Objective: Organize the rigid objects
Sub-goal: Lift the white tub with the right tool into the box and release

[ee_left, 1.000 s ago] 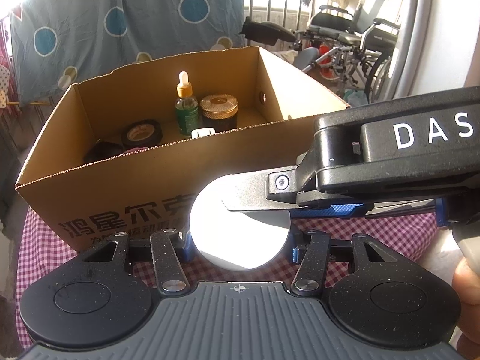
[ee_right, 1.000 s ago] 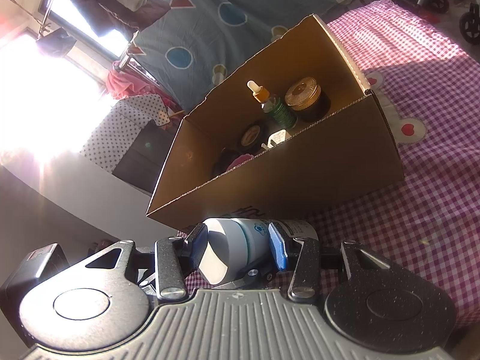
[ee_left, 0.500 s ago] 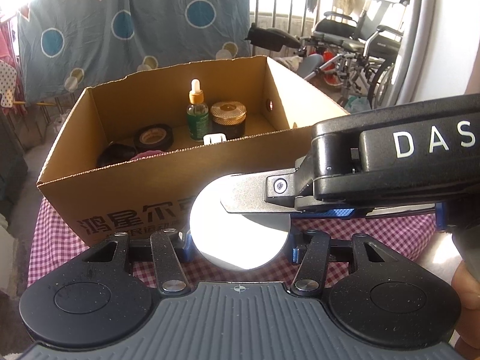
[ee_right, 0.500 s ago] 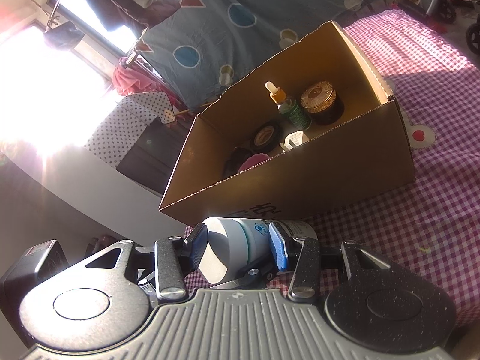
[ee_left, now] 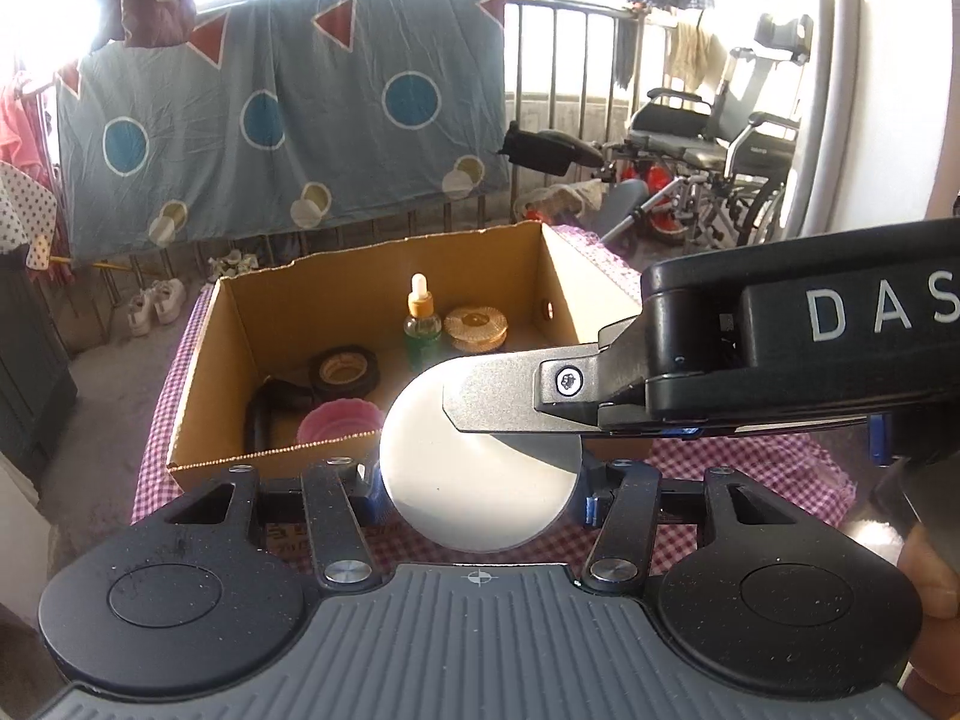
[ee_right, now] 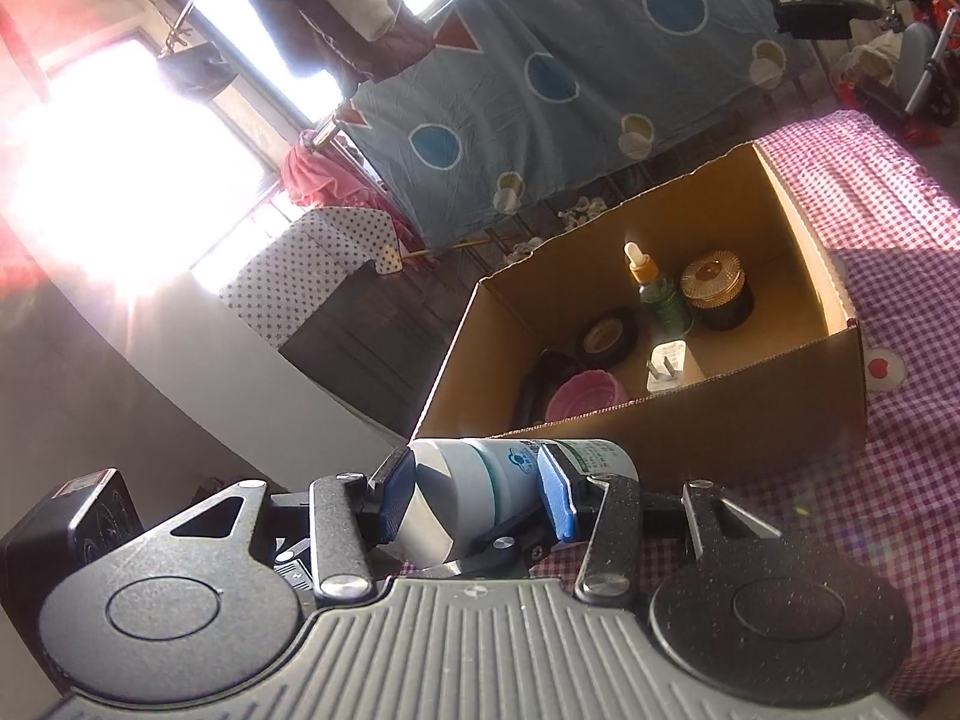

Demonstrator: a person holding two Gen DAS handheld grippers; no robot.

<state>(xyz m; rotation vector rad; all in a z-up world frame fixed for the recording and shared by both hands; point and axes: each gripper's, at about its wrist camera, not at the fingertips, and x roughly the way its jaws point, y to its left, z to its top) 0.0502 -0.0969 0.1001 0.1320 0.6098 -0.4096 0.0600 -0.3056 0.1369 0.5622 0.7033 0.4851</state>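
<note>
Low in the centre of both wrist views, a white plastic bottle (ee_right: 480, 498) with a green-printed label is clamped from two sides: the right gripper (ee_right: 474, 501) presses its blue pads against the body, and the left gripper (ee_left: 480, 483) grasps it too, with the round white end (ee_left: 480, 462) facing that camera. The right tool's dark body crosses the right of the left view.

Just beyond, mid-frame, an open cardboard box (ee_right: 720, 420) sits on a purple checked tablecloth (ee_right: 900, 360). Inside it are a pink bowl (ee_right: 581, 396), a white charger plug (ee_right: 672, 365), a roll of black tape (ee_right: 606, 333), a green dropper bottle (ee_right: 657, 294) and a gold-lidded jar (ee_right: 717, 285).

A blue patterned sheet (ee_left: 270, 120) hangs across the top, with a wheelchair (ee_left: 720, 144) at upper right.
</note>
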